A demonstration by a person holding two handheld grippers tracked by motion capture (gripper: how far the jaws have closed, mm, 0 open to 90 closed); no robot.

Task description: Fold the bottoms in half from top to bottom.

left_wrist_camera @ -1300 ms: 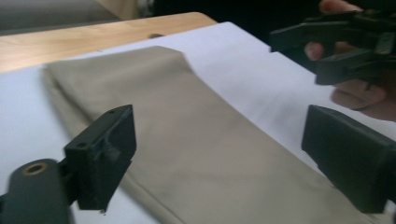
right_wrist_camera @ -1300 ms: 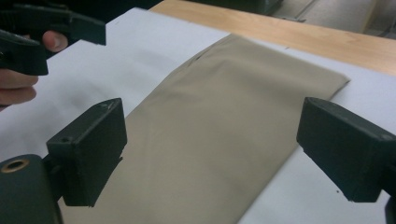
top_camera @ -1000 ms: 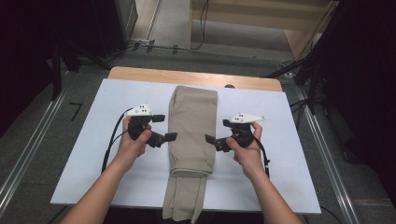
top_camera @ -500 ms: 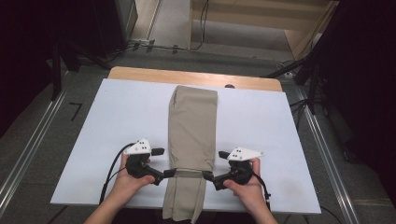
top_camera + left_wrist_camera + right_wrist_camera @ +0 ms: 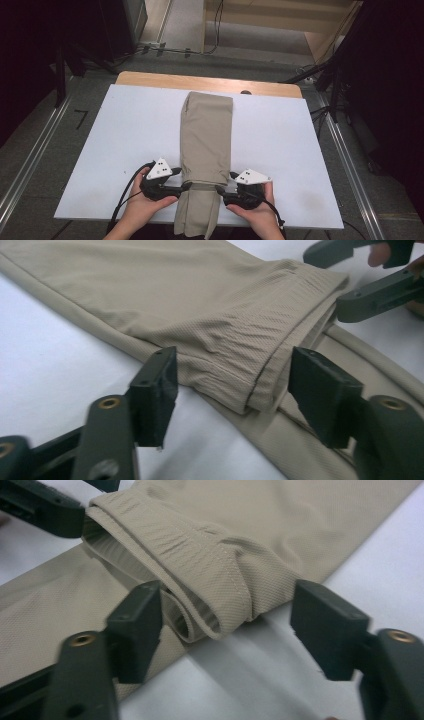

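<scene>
Both my hand-held grippers [image 5: 184, 189] [image 5: 220, 191] came down the white tabletop [image 5: 125, 130], half-closing around the folded beige trousers [image 5: 206, 145], unpinched; grey floor [image 5: 45, 165] surrounds.

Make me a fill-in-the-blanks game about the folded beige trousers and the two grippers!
1. The folded beige trousers lie on a ______ board.
2. The left gripper and the right gripper each have the trousers' ______ corner between their jaws.
3. In the high view, the grippers sit at the end of the trousers ______ to the person.
4. Past the board's far edge shows a strip of ______ tabletop.

Missing words: white; waistband; nearest; wooden
</scene>
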